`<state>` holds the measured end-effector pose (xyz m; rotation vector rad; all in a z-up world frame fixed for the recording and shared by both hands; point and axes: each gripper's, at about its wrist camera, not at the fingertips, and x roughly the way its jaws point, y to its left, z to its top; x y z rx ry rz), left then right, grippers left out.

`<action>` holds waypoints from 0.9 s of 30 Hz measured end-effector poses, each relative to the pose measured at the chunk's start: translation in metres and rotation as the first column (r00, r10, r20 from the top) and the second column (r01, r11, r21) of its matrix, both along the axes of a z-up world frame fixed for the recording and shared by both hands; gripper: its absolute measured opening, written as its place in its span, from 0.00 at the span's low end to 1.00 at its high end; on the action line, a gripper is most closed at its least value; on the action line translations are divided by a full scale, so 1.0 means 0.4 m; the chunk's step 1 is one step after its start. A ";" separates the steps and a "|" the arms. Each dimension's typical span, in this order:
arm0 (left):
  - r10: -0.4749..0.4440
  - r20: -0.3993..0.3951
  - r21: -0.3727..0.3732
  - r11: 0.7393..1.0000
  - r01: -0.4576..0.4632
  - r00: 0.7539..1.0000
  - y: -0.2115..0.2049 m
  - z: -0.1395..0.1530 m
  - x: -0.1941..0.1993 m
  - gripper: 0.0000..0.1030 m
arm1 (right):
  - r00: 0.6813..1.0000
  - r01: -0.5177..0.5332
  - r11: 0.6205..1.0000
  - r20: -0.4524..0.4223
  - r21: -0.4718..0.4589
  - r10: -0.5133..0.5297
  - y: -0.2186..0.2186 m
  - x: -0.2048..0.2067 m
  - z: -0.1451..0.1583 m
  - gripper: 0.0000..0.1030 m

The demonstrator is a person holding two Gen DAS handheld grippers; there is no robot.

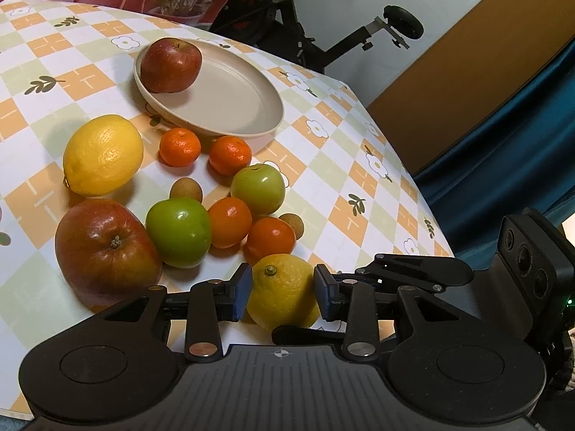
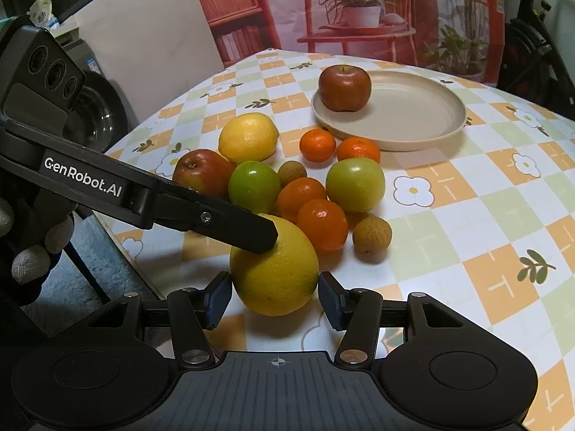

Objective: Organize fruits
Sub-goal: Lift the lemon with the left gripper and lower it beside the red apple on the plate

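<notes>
Only the right wrist shows gloved hand (image 2: 25,248).

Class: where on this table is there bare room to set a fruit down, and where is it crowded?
Free: the plate right of its red apple, and the tablecloth right of the longan. Crowded: the cluster from far lemon to near lemon, flanked by both tools.

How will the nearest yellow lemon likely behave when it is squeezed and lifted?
The yellow oval lemon looks firm and plump, so it probably keeps its shape under a squeeze. Its glossy, dimpled rind and curved sides may let a flat grip slip off-centre. Lying on the flat checked tablecloth, it would likely roll if nudged, perhaps into the orange mandarin beside it.
</notes>
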<state>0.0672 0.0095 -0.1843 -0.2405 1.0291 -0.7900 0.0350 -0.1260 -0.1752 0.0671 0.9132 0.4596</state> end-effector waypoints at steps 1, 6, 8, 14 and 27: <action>0.000 0.001 0.002 1.000 0.000 1.000 -0.001 0.001 0.000 0.38 | 1.000 -0.001 1.000 0.003 -0.003 0.001 0.000 -0.002 0.001 0.47; -0.006 0.051 -0.002 1.000 0.006 0.999 0.000 0.037 -0.003 0.38 | 0.999 0.006 1.000 0.047 0.009 -0.006 -0.008 -0.006 0.027 0.47; -0.005 0.076 -0.004 1.000 0.005 0.997 -0.002 0.059 -0.001 0.38 | 0.997 0.012 1.000 0.070 0.017 -0.013 -0.014 -0.004 0.045 0.47; 0.007 0.152 -0.008 1.000 -0.005 0.988 -0.012 0.129 0.024 0.38 | 0.992 0.024 0.999 0.120 0.038 -0.029 -0.031 0.036 0.104 0.47; 0.049 0.198 0.016 0.998 -0.053 0.979 -0.040 0.192 0.194 0.38 | 0.981 0.000 1.000 0.195 0.014 -0.003 -0.037 0.223 0.153 0.47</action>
